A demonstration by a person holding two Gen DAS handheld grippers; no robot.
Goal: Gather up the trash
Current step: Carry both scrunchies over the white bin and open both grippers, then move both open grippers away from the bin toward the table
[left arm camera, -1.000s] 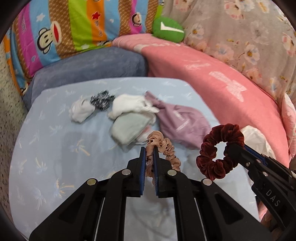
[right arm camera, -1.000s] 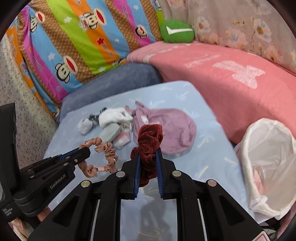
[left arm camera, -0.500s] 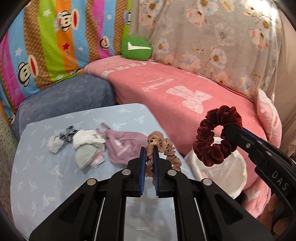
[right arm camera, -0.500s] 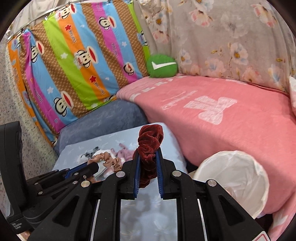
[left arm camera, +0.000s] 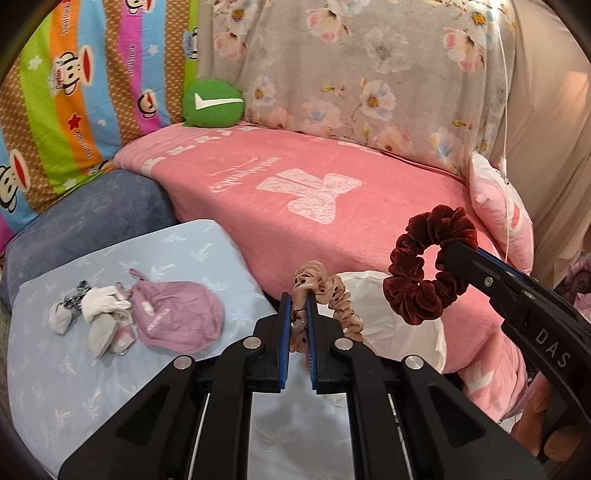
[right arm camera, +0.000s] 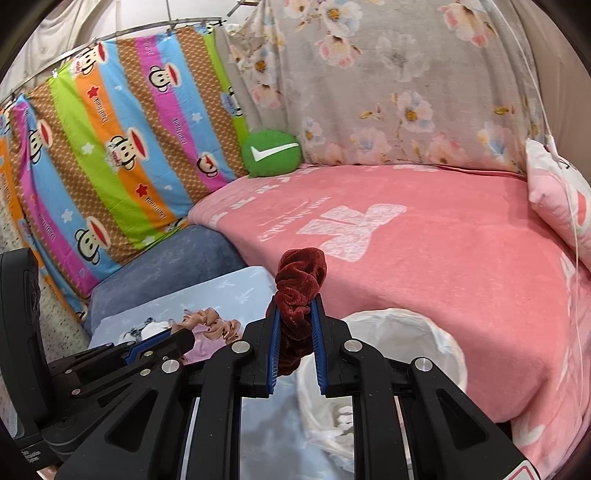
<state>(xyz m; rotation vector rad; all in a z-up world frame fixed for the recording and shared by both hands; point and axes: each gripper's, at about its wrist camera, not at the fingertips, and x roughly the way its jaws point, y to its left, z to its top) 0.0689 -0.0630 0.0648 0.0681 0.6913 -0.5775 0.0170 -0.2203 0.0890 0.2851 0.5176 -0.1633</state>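
Beige scrunchie pinched in left claw, maroon scrunchie in right claw, above white bin bag.

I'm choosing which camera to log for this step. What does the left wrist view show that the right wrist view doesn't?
Only the left wrist view shows the purple pouch whole and the grey and white cloth pieces beside it on the blue sheet, and the dark red scrunchie as an open ring.

Only the right wrist view shows the curtain rail and the bin bag's open mouth.

Both show the bin bag, the green cushion, the pink blanket and both scrunchies, the tan scrunchie in the left gripper, the red one in the right gripper.
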